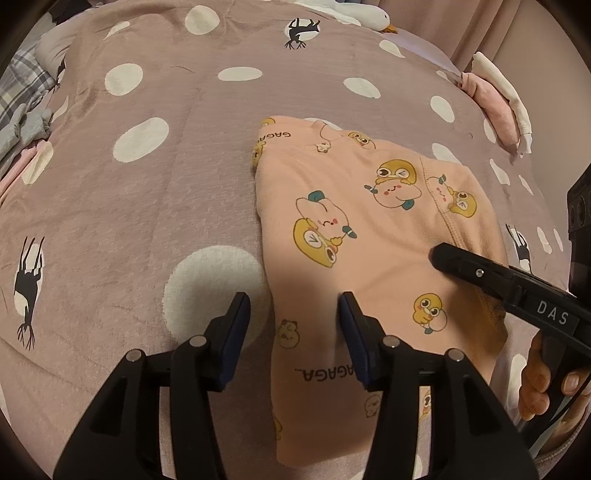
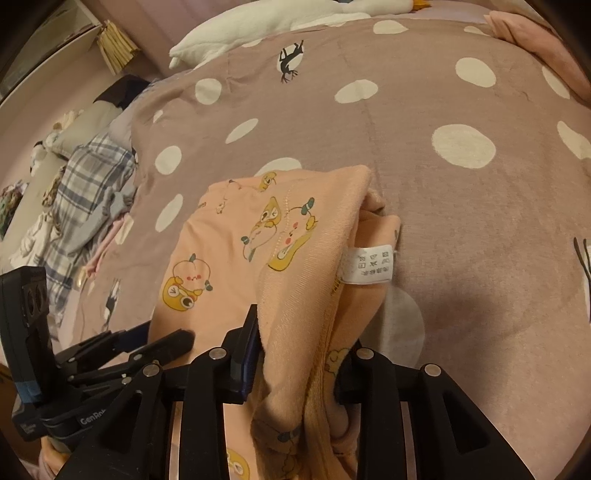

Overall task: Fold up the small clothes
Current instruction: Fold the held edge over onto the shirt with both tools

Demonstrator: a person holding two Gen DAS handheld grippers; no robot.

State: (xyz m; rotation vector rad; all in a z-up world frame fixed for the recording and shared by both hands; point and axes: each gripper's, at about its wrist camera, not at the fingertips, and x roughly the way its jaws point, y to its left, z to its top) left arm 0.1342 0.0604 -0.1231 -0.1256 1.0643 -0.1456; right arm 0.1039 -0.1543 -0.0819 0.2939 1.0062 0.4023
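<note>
A small peach garment (image 1: 354,229) printed with yellow cartoon ducks lies on the mauve polka-dot bedspread (image 1: 147,184). My left gripper (image 1: 293,314) is open over the garment's left edge, one finger on the bedspread side and one over the cloth. My right gripper (image 2: 295,354) is shut on a bunched fold of the same garment (image 2: 295,258), with a white care label (image 2: 369,266) showing. The right gripper also shows in the left wrist view (image 1: 480,273), coming in from the right over the cloth.
A white goose plush (image 1: 365,14) lies at the far end of the bed. Pink and white clothes (image 1: 495,107) sit at the right edge. A plaid garment pile (image 2: 85,192) lies at the left side of the bed.
</note>
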